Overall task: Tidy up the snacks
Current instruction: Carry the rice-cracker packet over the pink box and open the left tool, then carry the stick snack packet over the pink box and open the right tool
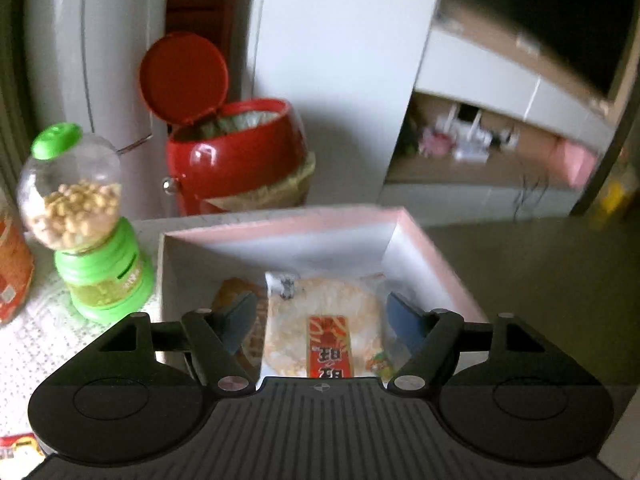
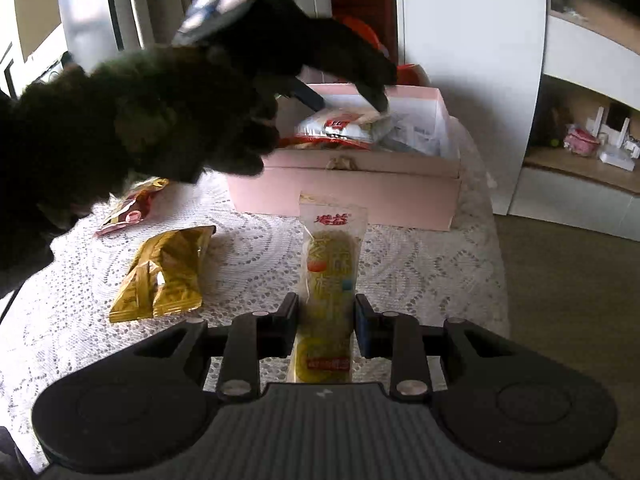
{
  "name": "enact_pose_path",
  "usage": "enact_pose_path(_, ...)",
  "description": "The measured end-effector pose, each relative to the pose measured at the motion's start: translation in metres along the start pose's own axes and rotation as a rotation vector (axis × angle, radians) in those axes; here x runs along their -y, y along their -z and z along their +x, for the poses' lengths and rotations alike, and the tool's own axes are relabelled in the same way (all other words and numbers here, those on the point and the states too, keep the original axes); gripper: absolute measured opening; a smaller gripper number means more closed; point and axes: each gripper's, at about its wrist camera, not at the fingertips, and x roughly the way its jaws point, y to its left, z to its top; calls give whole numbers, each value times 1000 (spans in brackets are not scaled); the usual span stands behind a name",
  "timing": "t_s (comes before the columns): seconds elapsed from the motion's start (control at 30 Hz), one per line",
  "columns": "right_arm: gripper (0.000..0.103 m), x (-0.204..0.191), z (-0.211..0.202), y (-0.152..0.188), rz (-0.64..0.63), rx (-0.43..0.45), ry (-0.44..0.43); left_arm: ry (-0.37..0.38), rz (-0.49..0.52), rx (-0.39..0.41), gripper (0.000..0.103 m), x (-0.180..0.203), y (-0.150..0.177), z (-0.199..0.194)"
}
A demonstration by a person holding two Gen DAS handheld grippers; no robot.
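Note:
A pink box (image 1: 436, 248) with a white inside stands open on the lace tablecloth; it also shows in the right wrist view (image 2: 344, 184). My left gripper (image 1: 320, 320) is open over the box, its fingers either side of a rice cracker packet (image 1: 324, 320) with a red label lying inside. That packet shows in the right wrist view (image 2: 344, 124) under the left gripper (image 2: 344, 96). My right gripper (image 2: 326, 320) is shut on a long yellow snack packet (image 2: 330, 264) lying on the cloth in front of the box.
A green-capped candy dispenser (image 1: 80, 220) stands left of the box, an orange pack (image 1: 12, 272) beyond it. A red bin (image 1: 236, 152) with open lid stands behind. A gold packet (image 2: 164, 276) and a red packet (image 2: 132, 204) lie on the cloth (image 2: 420, 264).

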Motion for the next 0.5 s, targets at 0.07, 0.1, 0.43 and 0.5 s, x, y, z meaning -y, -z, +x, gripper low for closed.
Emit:
enact_pose_path(0.07,28,-1,-5,-1,-4,8,-8,38,-9,30,78,-5,-3,-12)
enact_pose_path(0.1,28,0,-7,-3,-7,11,-10,70,-17,58,78,-8,-3,-22)
enact_pose_path(0.43,28,15,-25,-67,8,50,-12,227,-92,222,78,-64,36,-124)
enact_pose_path(0.5,28,18,-16,-96,7,57,-10,238,-115,217,77,-78,53,-136)
